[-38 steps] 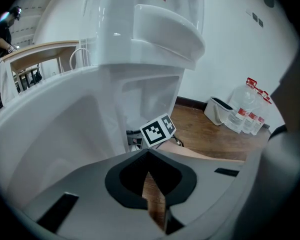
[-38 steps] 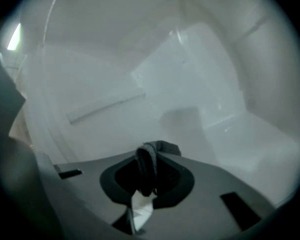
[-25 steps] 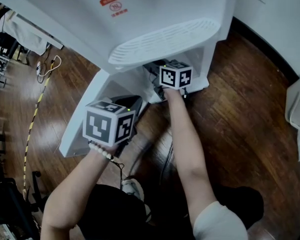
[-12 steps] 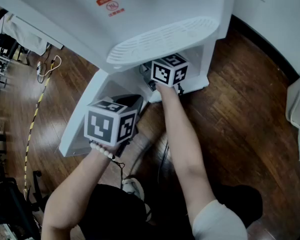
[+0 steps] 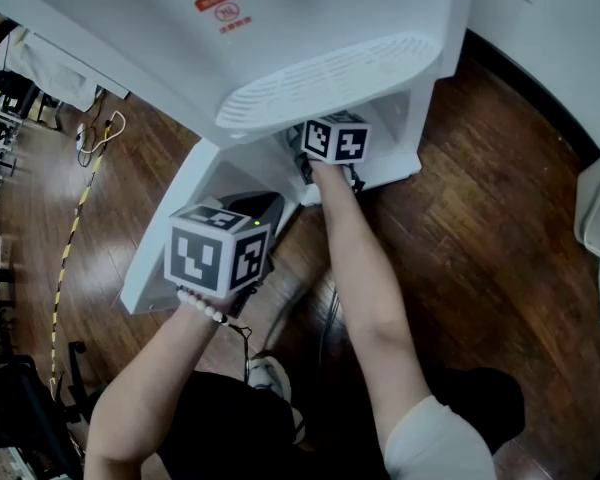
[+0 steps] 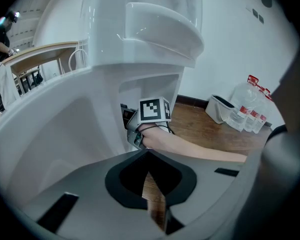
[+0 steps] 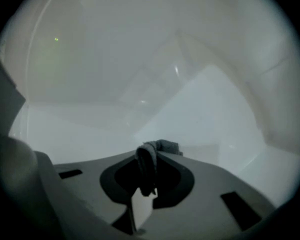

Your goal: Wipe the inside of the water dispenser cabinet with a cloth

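Note:
The white water dispenser (image 5: 310, 28) stands over me, its drip tray (image 5: 330, 80) jutting out above the low cabinet opening (image 6: 145, 91). The cabinet door (image 5: 175, 218) hangs open to the left. My right gripper (image 7: 149, 160) is inside the cabinet, shut on a grey cloth (image 7: 159, 147) that bunches over its jaws, with white inner walls (image 7: 200, 99) ahead. Its marker cube (image 5: 337, 140) shows under the tray. My left gripper (image 6: 148, 156) hovers outside by the door, shut with nothing between its jaws; its cube (image 5: 218, 250) faces me.
Dark wooden floor (image 5: 480, 218) surrounds the dispenser. A white bin (image 6: 221, 109) and several water bottles (image 6: 247, 106) stand along the wall to the right. A yellow cable (image 5: 75, 208) runs over the floor on the left. My shoe (image 5: 270, 376) is below.
My right gripper has slid a little left and further under the tray, into the cabinet, with the cloth. The left gripper has hardly moved.

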